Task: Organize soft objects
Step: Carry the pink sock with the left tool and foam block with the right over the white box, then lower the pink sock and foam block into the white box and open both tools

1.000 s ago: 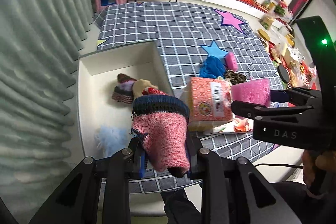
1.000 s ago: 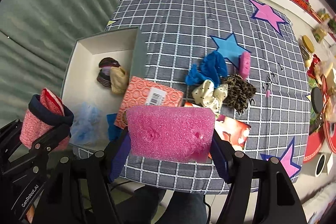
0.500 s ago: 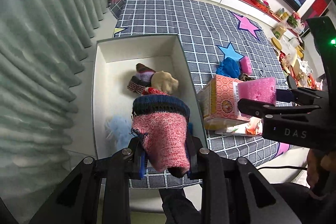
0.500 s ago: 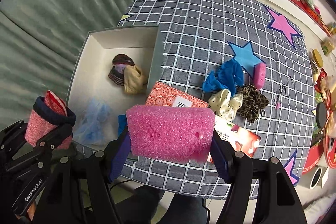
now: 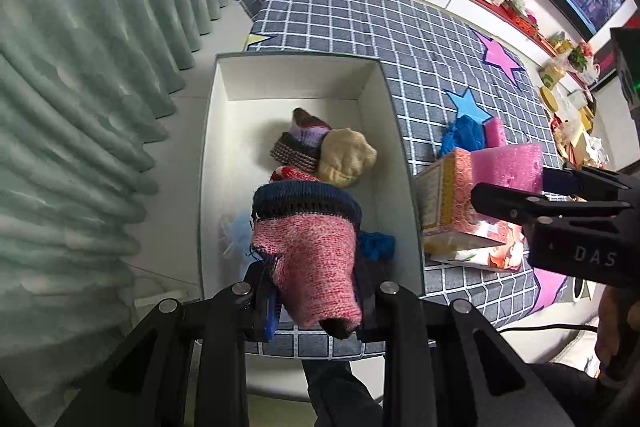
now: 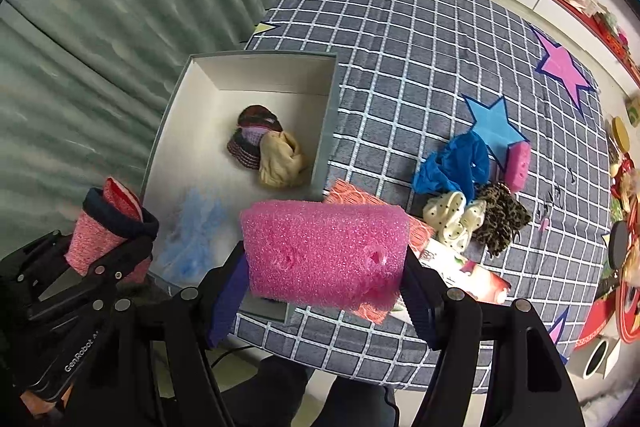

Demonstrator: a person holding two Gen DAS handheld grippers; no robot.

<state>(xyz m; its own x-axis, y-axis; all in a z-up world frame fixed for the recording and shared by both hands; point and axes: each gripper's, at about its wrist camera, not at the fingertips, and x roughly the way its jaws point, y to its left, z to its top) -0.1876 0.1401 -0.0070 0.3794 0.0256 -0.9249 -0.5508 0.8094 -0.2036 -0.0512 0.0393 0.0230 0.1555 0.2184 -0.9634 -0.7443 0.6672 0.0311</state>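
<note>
Pink knit sock (image 5: 310,259), dark blue cuff, pinched in left gripper (image 5: 316,301); bumpy pink sponge (image 6: 326,253), maybe dented, squeezed in right gripper (image 6: 324,301).

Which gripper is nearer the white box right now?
Left. The left gripper hangs over the white box near end; the right gripper is beside it, over the tissue box.

both views are bright and evenly lit by soft daylight — shadows stay faint, with only a gentle one inside the white box (image 5: 292,83). fisheye distortion bends the curtain (image 5: 80,107) and the counter (image 6: 420,59) edges, and dark vignetting rings the corners. focus is fairly sharp — slight softness toward the rims.
</note>
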